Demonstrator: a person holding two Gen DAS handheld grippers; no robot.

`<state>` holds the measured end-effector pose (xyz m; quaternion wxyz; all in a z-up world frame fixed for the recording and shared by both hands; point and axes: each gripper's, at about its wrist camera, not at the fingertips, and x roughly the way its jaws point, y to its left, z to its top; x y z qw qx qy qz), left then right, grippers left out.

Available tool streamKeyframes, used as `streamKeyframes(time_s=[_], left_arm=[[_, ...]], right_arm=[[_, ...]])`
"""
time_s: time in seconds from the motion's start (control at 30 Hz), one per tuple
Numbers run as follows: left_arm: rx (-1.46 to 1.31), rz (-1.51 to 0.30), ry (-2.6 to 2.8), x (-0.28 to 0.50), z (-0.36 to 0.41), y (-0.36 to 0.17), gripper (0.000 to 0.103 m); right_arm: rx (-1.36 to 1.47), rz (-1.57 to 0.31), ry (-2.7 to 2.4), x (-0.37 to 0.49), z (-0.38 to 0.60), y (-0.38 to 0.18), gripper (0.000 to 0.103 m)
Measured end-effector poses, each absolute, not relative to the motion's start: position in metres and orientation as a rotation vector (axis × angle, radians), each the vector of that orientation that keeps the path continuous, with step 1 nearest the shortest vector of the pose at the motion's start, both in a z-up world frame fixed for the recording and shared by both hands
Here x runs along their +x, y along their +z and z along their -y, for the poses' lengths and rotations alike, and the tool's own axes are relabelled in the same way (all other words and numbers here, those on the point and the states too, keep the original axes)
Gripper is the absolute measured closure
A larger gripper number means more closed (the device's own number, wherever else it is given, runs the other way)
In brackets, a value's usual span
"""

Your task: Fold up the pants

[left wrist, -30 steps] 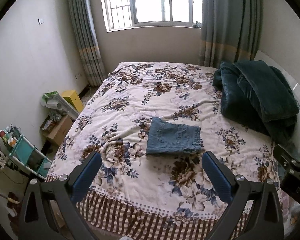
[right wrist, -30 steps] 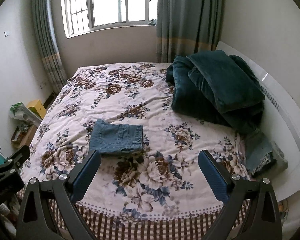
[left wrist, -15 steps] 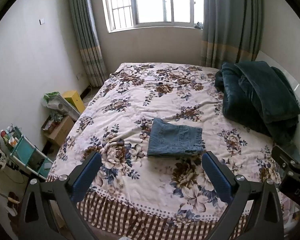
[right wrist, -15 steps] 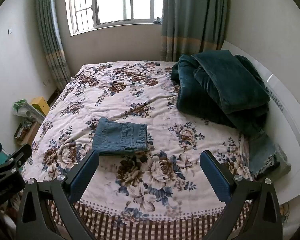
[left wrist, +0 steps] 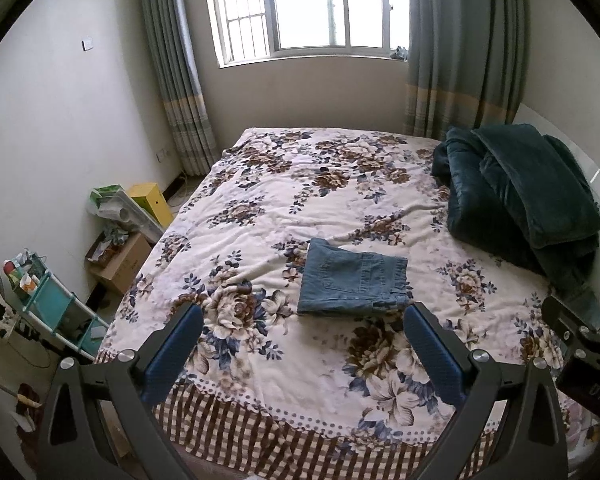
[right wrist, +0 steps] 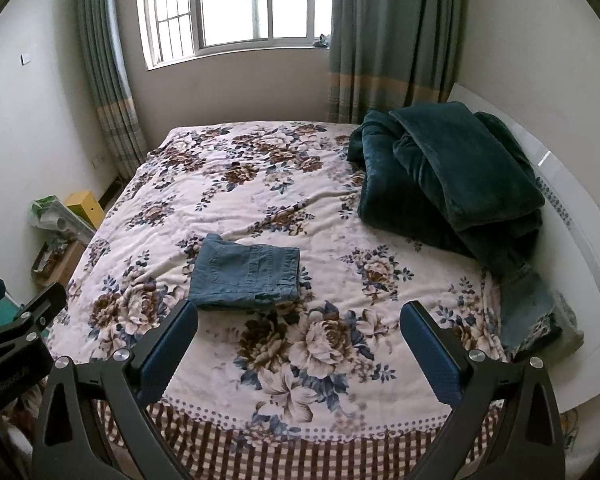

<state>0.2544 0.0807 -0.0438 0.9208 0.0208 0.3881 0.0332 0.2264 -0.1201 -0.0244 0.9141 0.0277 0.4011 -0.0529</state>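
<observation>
Change since earlier frames: both cameras drawn slightly back and up from the bed; folded pants unmoved, sitting a little lower in each view.
Left hand-held gripper (left wrist: 303, 344): spread wide, blue pads well apart, nothing between them; held off the foot of the bed, apparently clear of the cloth because no grasp is needed now.
Right hand-held gripper (right wrist: 298, 340): likewise wide and empty, level with its partner, hovering short of the bedspread's checked border.
Bed (left wrist: 260, 364): floral bedspread, lightly wrinkled, serving as the flat folding surface.
Pants (left wrist: 354, 282): blue denim, folded into a compact rectangle, lying flat on the near half of the bed, just beyond the fingertips, touching neither gripper; edges stacked fairly square, waistband side toward the right.
Task judgement: fold looks finished; nothing left but perhaps a smoothing touch.
Green blanket (right wrist: 448, 176): heaped at the far right against the headboard, well apart from the pants, seemingly pushed aside to free room.
Floor clutter (left wrist: 120, 224): boxes and a small shelf left of the bed.
Window (left wrist: 312, 8): far wall, bright, curtains drawn back.
</observation>
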Motion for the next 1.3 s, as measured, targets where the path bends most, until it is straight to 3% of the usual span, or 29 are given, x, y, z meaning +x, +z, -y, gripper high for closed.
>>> streamKeyframes(time_s=[1.3], left_arm=[[0.042, -0.792, 0.079, 0.245, -0.084, -0.042, 0.0]], right_arm=[[0.029, -0.814, -0.085, 0.22, 0.108, -0.024, 0.0]])
